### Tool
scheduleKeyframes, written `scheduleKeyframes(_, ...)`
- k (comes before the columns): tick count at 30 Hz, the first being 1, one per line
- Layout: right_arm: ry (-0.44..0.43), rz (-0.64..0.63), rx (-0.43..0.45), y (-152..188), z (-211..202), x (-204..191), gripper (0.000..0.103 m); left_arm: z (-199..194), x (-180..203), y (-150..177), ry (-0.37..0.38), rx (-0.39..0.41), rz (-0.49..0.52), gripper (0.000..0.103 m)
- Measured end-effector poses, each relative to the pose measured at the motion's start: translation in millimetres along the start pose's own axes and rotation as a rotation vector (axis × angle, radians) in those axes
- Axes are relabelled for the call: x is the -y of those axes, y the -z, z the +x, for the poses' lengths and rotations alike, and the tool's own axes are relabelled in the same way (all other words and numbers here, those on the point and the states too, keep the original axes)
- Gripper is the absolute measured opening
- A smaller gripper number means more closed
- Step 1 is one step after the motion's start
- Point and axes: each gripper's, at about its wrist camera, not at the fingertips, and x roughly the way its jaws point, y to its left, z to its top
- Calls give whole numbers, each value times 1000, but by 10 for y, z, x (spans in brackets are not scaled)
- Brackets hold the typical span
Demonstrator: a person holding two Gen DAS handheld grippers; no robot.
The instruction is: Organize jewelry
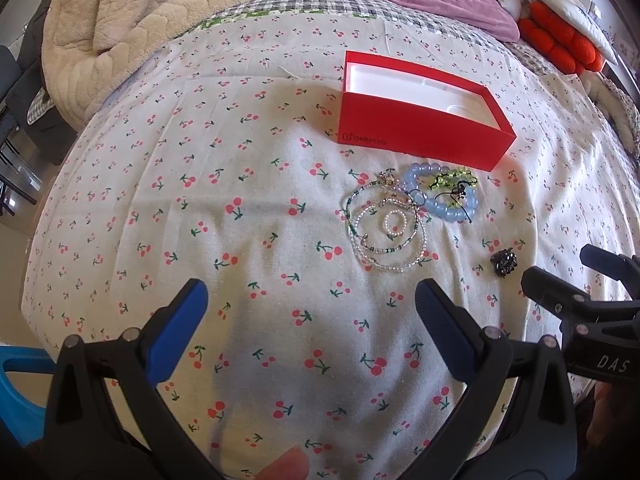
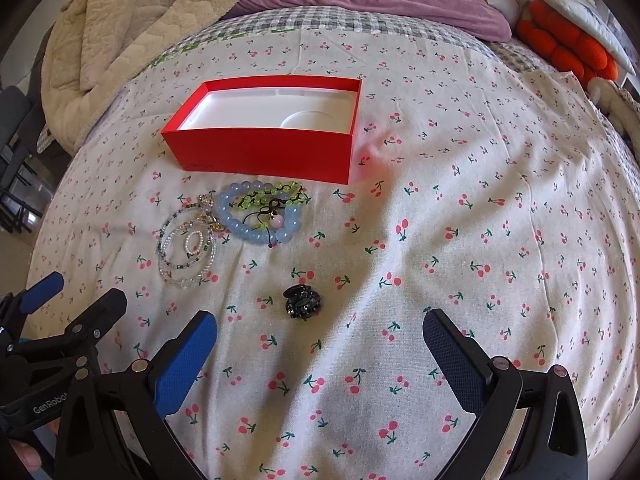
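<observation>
I have both grippers hovering low over the cherry-print sheet (image 2: 460, 208), and neither carries anything: the left gripper (image 1: 312, 312) has its jaws spread wide, and the right gripper (image 2: 320, 340) is spread just as wide. The red box (image 2: 264, 152) is my landmark; it sits open and, as far as I can see, holds only its white insert, so I judge nothing is sorted yet. Just in front of the box lies the jewelry, bunched in one pile: a blue bracelet (image 2: 256, 220) tangled with a green beaded strand (image 2: 276, 194), and beside them thin beaded bracelets (image 2: 180, 252) ringed around a small pearl ring (image 2: 196, 242). A dark clip (image 2: 302, 303) lies apart, further out from the box, nearest my right gripper, which makes it the easy first pick. The box's open top faces up, ready for drops.
</observation>
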Motion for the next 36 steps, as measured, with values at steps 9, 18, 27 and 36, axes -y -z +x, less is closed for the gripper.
scheduleKeyframes(9,13,-13,49,-10,-30,-9,103,-1,-19,1,5,-1,-4,103)
scheduleKeyframes(18,-3,-18,85,-26,-61,2,103,-4,-17,-23,19,2,-2,103)
scheduleKeyframes(27,-17,-46,51,-99,-122,-6,103,16,-2,-68,82,-29,20,103)
scheduleKeyframes(36,-146,34,-34,-251,-108,183,101,15,-52,-177,174,-25,56,95)
